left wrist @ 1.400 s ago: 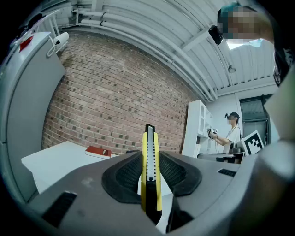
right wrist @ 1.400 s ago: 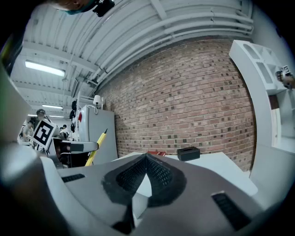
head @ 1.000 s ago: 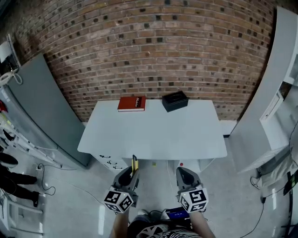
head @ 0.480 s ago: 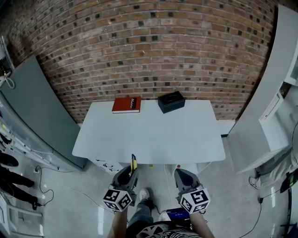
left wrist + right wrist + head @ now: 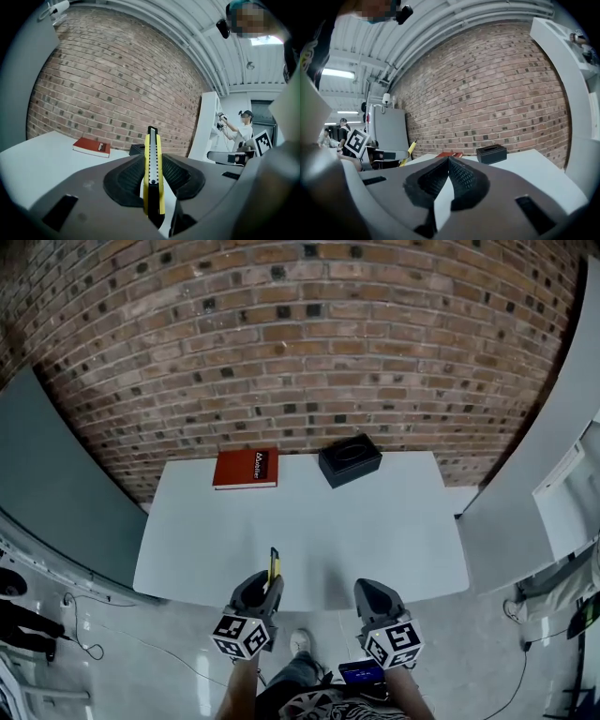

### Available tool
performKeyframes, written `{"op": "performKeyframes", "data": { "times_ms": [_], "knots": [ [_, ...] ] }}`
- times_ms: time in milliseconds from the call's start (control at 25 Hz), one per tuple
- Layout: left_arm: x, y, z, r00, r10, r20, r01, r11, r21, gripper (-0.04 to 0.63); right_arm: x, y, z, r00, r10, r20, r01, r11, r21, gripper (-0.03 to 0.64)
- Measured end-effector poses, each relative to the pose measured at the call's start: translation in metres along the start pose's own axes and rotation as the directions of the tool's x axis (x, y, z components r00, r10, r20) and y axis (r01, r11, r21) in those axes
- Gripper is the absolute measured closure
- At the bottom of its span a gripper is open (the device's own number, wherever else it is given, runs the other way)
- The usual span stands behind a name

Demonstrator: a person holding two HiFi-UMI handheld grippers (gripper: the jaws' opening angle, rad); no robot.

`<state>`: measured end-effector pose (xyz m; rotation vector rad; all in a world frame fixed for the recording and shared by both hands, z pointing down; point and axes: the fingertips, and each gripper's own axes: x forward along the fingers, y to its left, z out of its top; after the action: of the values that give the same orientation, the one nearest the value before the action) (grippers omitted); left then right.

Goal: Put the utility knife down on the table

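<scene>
Knife (image 5: 153, 174) held upright over the table (image 5: 394, 521) edge.
Left gripper (image 5: 262, 591), lower centre, clamps the knife (yellow, tip up); right gripper (image 5: 372, 593) beside it, jaws closed, empty.

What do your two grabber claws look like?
Both are smooth grey plastic. The left claw and right claw have black ridged pads inside, and each carries a white cube with black square markers.

Our left gripper (image 5: 266, 584) holds the utility knife (image 5: 274, 565) over the desk's (image 5: 384, 521) near edge; a red book (image 5: 247, 468) and black box (image 5: 349, 459) sit opposite.
</scene>
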<state>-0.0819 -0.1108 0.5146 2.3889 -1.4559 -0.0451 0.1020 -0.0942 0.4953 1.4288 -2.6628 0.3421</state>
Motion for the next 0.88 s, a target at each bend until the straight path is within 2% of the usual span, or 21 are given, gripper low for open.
{"op": "performKeyframes", "data": {
  "times_ms": [120,280,560,720,880],
  "knots": [
    [0.04,0.028,0.009,0.999,-0.031,-0.026,0.032,0.999,0.013,0.476,0.045,-0.017,0.007,0.999,-0.037,-0.008,0.037,0.999,0.031,0.615],
    [0.081,0.061,0.015,0.996,-0.065,-0.059,0.066,0.998,0.015,0.476,0.097,-0.031,0.005,0.994,-0.091,-0.065,0.088,0.995,-0.056,0.614],
    [0.123,0.105,0.001,0.984,-0.086,-0.158,0.086,0.996,-0.01,0.476,0.152,-0.038,-0.011,0.985,-0.104,-0.137,0.099,0.994,-0.036,0.614],
    [0.14,0.124,-0.023,0.965,-0.081,-0.248,0.078,0.997,-0.023,0.476,0.173,-0.045,-0.024,0.978,-0.116,-0.175,0.114,0.993,-0.023,0.614],
    [0.149,0.134,-0.054,0.935,-0.071,-0.346,0.064,0.997,-0.032,0.476,0.183,-0.048,-0.039,0.968,-0.117,-0.222,0.116,0.993,-0.017,0.614]
  ]
}}
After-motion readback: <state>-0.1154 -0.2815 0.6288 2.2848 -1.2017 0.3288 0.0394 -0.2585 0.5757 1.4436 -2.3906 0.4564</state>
